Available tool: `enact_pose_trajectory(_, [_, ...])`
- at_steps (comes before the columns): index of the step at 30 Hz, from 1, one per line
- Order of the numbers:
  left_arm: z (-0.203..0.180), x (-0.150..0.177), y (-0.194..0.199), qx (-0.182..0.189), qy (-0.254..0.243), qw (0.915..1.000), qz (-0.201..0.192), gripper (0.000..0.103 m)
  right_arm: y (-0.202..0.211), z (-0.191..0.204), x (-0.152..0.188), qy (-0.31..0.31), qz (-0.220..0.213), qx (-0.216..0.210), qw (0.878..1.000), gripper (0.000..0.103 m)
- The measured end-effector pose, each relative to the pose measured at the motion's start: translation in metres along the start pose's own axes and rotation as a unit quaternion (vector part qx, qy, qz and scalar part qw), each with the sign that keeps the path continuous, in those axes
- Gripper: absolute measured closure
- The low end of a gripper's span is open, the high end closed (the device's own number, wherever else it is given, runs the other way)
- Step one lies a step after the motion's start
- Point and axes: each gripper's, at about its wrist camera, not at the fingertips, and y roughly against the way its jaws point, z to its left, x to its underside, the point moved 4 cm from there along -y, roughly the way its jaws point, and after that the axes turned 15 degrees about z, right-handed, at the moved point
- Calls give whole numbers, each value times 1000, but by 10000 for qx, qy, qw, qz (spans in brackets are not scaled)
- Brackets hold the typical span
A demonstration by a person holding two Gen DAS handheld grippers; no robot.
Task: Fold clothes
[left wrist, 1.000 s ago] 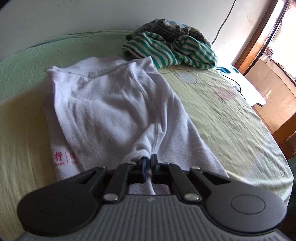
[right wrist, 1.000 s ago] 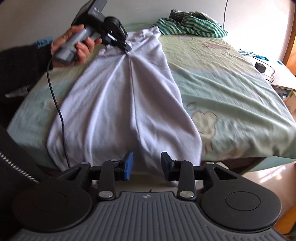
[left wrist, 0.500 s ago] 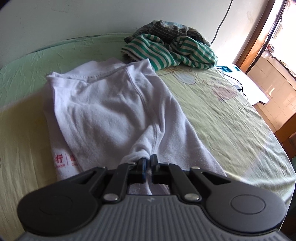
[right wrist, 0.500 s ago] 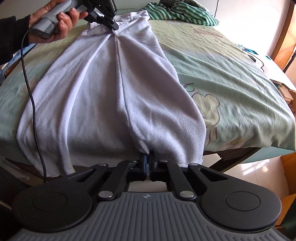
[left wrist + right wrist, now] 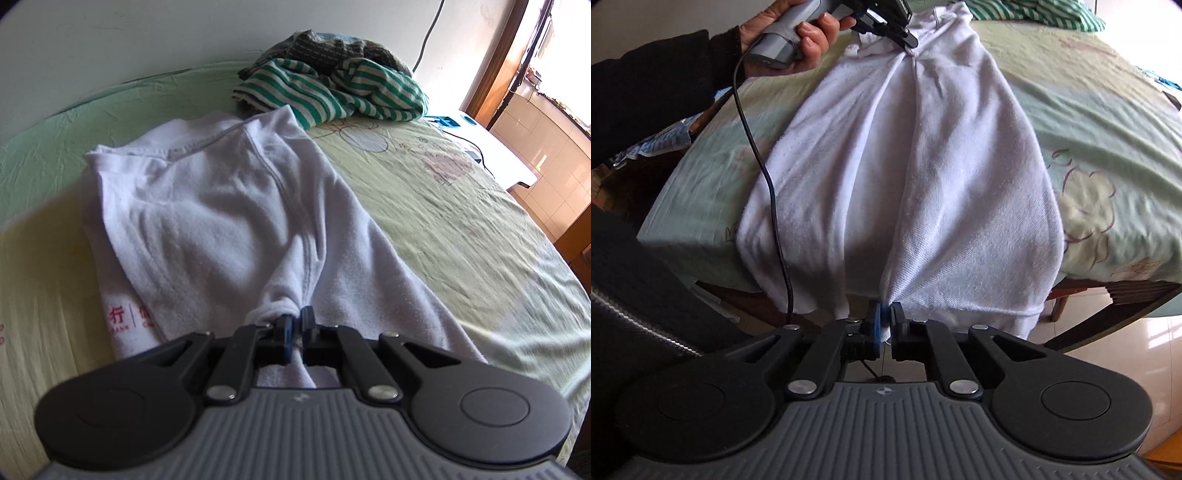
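Right gripper (image 5: 885, 320): pitched steeply down at the bed's near edge; jaws opening slightly, pads pinching the hem of the white cotton T-shirt (image 5: 908, 177), a tuft of cloth between them. Shirt lies stretched lengthwise on the pale green printed bedsheet (image 5: 1108, 122), hem overhanging. Left gripper (image 5: 294, 325): tilted down, jaws fully closed on the gathered shoulder seam. Left hand (image 5: 798, 33) wraps its grey handle, dark sleeve (image 5: 653, 88) behind. Beyond: green-and-white striped garment (image 5: 332, 92), heaped.
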Motion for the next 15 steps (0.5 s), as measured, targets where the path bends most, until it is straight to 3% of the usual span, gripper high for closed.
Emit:
enact_pose_trajectory(3, [5,2,11,192,56,9998,-12,102,3,1,-3,118,130,-107,9998,94])
enact_pose_trajectory(5, [7,10,21,231,8,9997,-99,102,27,2,-8,251,-155,-210,9993,93])
enact_pose_trajectory(6, [9,15,25,260,-2,9996,-144,102,39,1,-13,279,-323,-175,9989,88])
enact_pose_trajectory(10, [23,41,44,583,268,9974,-329,101,59,-18,-47,274,-781,140,9965,82])
enact_pose_trajectory(13, [40,43,47,364,666,9961,-448,101,54,-30,-79,371,-791,452,9952,83])
enact_pose_trajectory(15, [58,35,45,191,1112,9922,-537,101,53,-44,-107,519,-827,324,9947,83])
